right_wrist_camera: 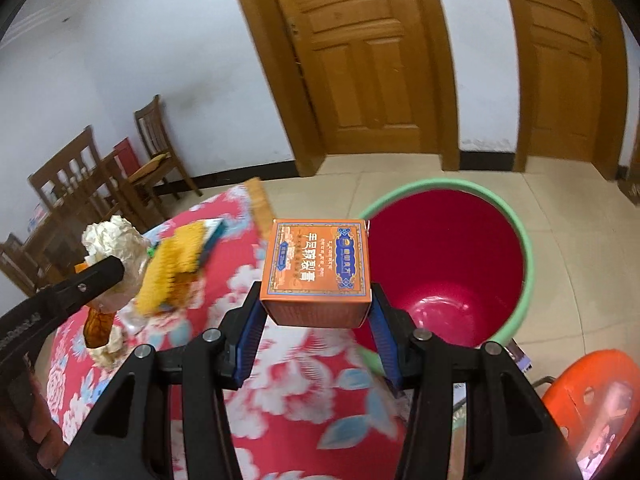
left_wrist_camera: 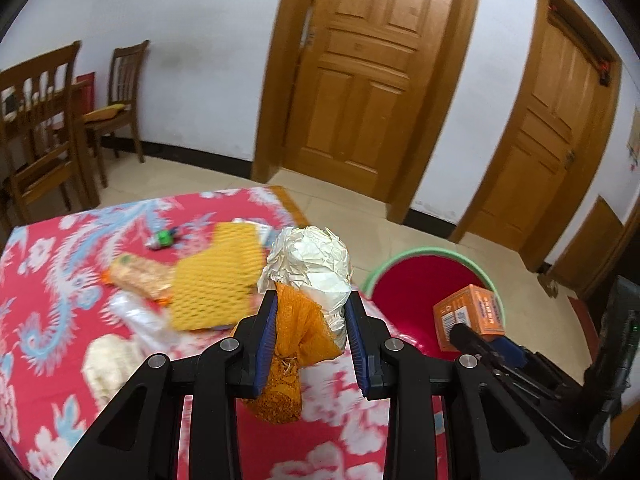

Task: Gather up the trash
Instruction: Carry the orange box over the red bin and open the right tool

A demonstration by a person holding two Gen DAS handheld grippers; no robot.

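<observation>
My left gripper [left_wrist_camera: 312, 300] is shut on a crumpled white paper wad with orange netting [left_wrist_camera: 308, 264], held above the red floral table [left_wrist_camera: 60, 400]. The wad also shows in the right wrist view [right_wrist_camera: 114, 240]. My right gripper [right_wrist_camera: 316, 304] is shut on an orange box [right_wrist_camera: 316, 268], held at the table's edge beside the red bin with a green rim [right_wrist_camera: 448, 256]. The box [left_wrist_camera: 470, 314] and the bin [left_wrist_camera: 404, 280] also show in the left wrist view. The bin looks empty.
On the table lie a yellow foam net [left_wrist_camera: 216, 276], a snack wrapper [left_wrist_camera: 138, 276], clear plastic [left_wrist_camera: 140, 320], a white wad [left_wrist_camera: 106, 364] and a small green item [left_wrist_camera: 162, 238]. Wooden chairs [left_wrist_camera: 40, 136] stand left. An orange stool [right_wrist_camera: 592, 400] stands right of the bin.
</observation>
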